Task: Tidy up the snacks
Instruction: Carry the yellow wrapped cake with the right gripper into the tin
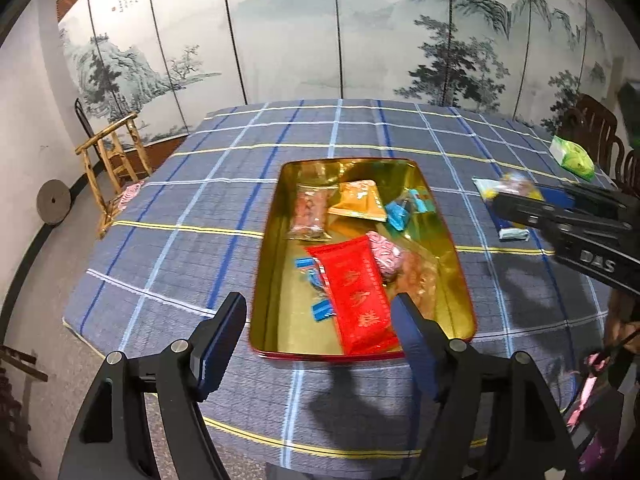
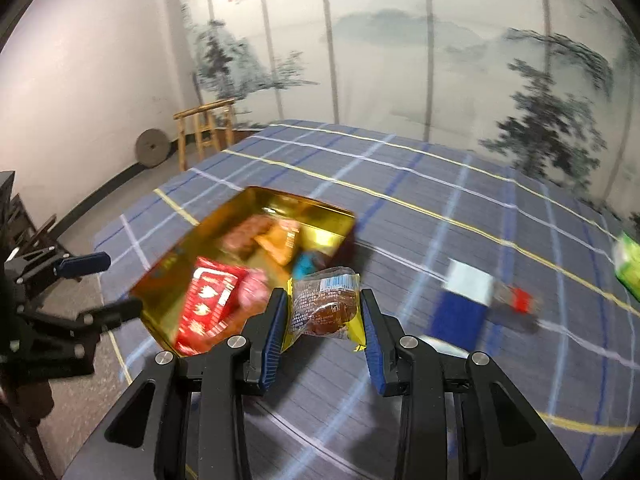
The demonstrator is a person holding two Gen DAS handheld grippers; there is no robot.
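Note:
A gold tin tray (image 1: pixel 448 240) with a red rim sits mid-table and holds several snack packets, among them a red packet (image 1: pixel 356 296), an orange one (image 1: pixel 358 200) and a clear pink one (image 1: pixel 312 212). My left gripper (image 1: pixel 320 336) is open and empty, hovering over the tray's near end. My right gripper (image 2: pixel 325 312) is shut on a clear packet with a brown snack (image 2: pixel 325 304), held above the table just right of the tray (image 2: pixel 280 204). In the left wrist view the right gripper (image 1: pixel 560 220) comes in from the right.
On the blue plaid tablecloth (image 1: pixel 200 208) right of the tray lie a blue-and-white packet (image 2: pixel 460 308), a small red-tipped packet (image 2: pixel 520 300) and a green packet (image 1: pixel 572 158). A wooden chair (image 1: pixel 112 160) stands left of the table. A painted screen lines the back.

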